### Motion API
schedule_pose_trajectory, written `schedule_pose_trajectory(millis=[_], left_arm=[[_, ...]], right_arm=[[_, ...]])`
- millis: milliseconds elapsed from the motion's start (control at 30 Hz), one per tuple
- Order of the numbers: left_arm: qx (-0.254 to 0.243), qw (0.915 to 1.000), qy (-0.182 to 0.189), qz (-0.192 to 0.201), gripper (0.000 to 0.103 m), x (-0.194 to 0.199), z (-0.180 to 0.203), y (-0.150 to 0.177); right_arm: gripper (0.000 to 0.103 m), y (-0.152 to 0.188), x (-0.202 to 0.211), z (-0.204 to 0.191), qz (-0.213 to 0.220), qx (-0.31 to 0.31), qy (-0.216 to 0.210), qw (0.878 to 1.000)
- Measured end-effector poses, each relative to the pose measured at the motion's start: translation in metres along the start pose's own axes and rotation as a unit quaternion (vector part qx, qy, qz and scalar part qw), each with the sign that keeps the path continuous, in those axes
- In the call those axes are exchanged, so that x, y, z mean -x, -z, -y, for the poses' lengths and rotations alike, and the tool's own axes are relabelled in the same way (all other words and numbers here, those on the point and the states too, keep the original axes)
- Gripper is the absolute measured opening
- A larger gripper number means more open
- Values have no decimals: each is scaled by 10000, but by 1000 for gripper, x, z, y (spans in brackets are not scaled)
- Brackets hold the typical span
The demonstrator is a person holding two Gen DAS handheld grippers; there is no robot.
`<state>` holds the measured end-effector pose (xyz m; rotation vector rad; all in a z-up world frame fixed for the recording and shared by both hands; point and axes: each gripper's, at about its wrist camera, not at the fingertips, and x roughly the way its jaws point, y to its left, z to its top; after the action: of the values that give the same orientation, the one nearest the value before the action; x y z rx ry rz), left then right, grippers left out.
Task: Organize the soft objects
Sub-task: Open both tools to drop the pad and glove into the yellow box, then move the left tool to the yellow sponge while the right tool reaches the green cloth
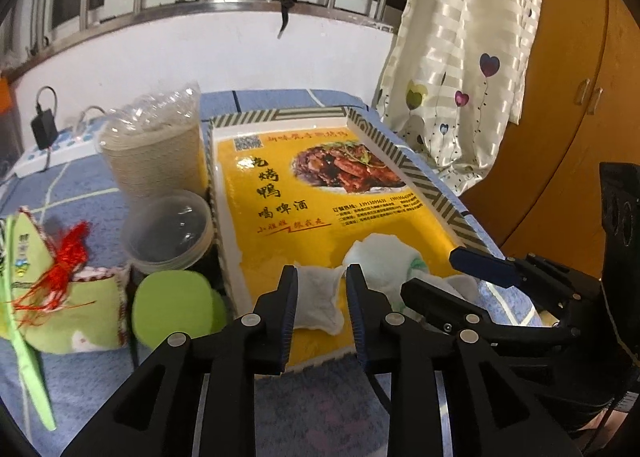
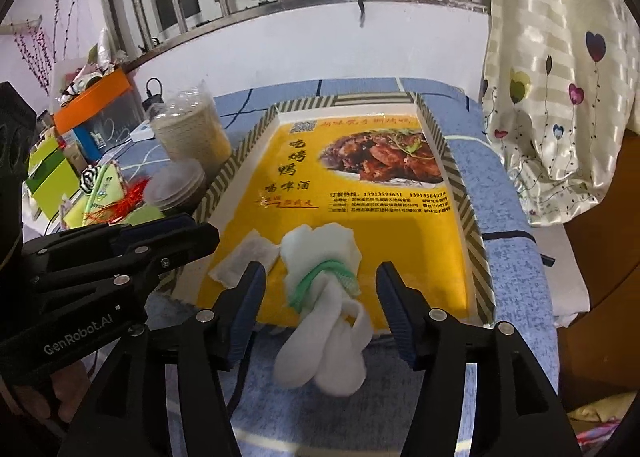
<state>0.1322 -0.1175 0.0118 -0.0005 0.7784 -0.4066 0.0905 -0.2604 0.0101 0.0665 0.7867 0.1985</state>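
Observation:
A yellow printed tray (image 1: 280, 193) with striped walls lies on the blue cloth; it also shows in the right wrist view (image 2: 400, 225). A small white sachet (image 1: 318, 299) lies at its near edge, between the fingers of my open left gripper (image 1: 322, 307), not pinched. A rolled pair of white socks with a green band (image 2: 324, 297) hangs over the tray's near edge, between the fingers of my open right gripper (image 2: 320, 305). In the left wrist view the socks (image 1: 380, 261) sit right of the sachet. The sachet (image 2: 244, 261) lies left of the socks in the right view.
Left of the tray stand a plastic-wrapped stack of paper cups (image 1: 154, 153), clear lidded tubs (image 1: 168, 231), a green sponge (image 1: 176, 307) and a green pouch with red tassel (image 1: 60, 285). A heart-print curtain (image 2: 560, 97) and a wooden cabinet (image 1: 560, 137) are on the right.

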Motion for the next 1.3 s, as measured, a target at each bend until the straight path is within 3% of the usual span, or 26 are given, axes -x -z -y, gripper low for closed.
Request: schedule_pose_trajectory(millis=[300, 500, 733, 1300], left_arm=[[130, 9992, -324, 190, 24, 40, -11, 17], [290, 9970, -657, 293, 24, 64, -28, 31], [547, 9937, -934, 283, 24, 82, -56, 54], [1124, 9823, -1474, 256, 24, 104, -118, 78]], right_arm=[[59, 7, 21, -33, 158, 407, -59, 9990], [59, 13, 27, -58, 235, 589, -374, 9973], [59, 24, 21, -94, 17, 817, -1057, 9910], [59, 18, -3, -156, -230, 1253, -1415, 9817]])
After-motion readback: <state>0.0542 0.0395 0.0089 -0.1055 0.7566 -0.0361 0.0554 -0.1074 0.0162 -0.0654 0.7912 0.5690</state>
